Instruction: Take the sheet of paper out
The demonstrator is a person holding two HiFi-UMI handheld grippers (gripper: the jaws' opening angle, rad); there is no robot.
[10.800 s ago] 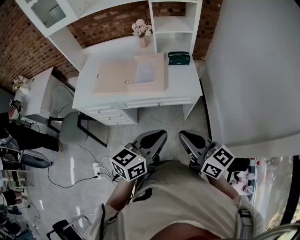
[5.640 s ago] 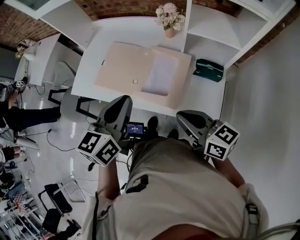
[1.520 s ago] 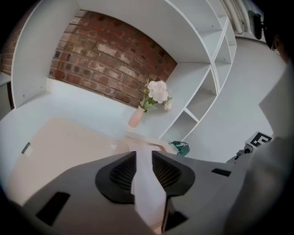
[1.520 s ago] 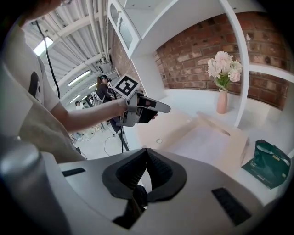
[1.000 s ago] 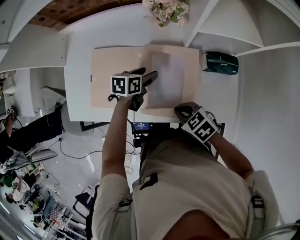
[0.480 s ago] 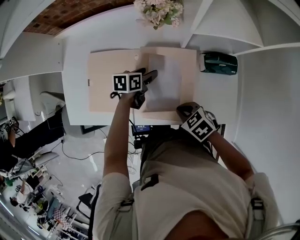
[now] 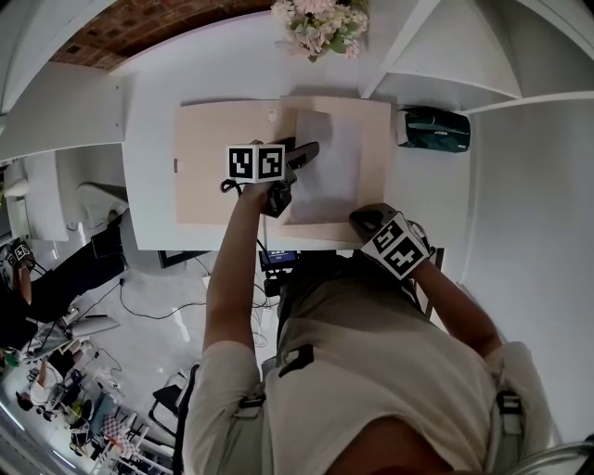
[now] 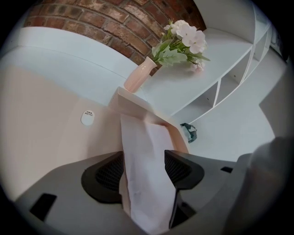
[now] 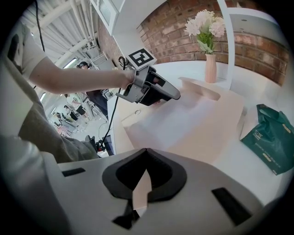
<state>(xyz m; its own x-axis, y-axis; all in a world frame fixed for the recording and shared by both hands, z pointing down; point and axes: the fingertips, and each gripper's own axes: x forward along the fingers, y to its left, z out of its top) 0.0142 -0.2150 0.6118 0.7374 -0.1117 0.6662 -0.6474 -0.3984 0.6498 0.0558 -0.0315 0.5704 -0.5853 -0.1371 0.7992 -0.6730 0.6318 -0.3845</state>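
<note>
A beige folder point(image 7: 213, 167) lies open on the white desk point(image 7: 148, 111), with the white sheet of paper point(image 7: 334, 162) in its right half. My left gripper point(image 7: 311, 150) is over the sheet's left edge. In the left gripper view the sheet point(image 8: 142, 156) curls up between the jaws of the left gripper point(image 8: 144, 165), which stand apart. My right gripper point(image 7: 364, 215) is at the folder's front edge. In the right gripper view, the right gripper point(image 9: 143, 151) is shut on a beige sliver of the folder point(image 9: 216, 124). That view also shows the left gripper point(image 9: 170, 95).
A pink vase of flowers point(image 7: 316, 19) stands behind the folder. A green pouch point(image 7: 434, 128) lies to the folder's right, under white shelves point(image 7: 445, 56). A person point(image 7: 37, 278) is on the floor at the left. The desk's front edge runs just below my right gripper.
Over the last second my left gripper has shifted slightly right along the sheet's left edge, which now stands up more. My right gripper has stayed at the folder's front edge.
</note>
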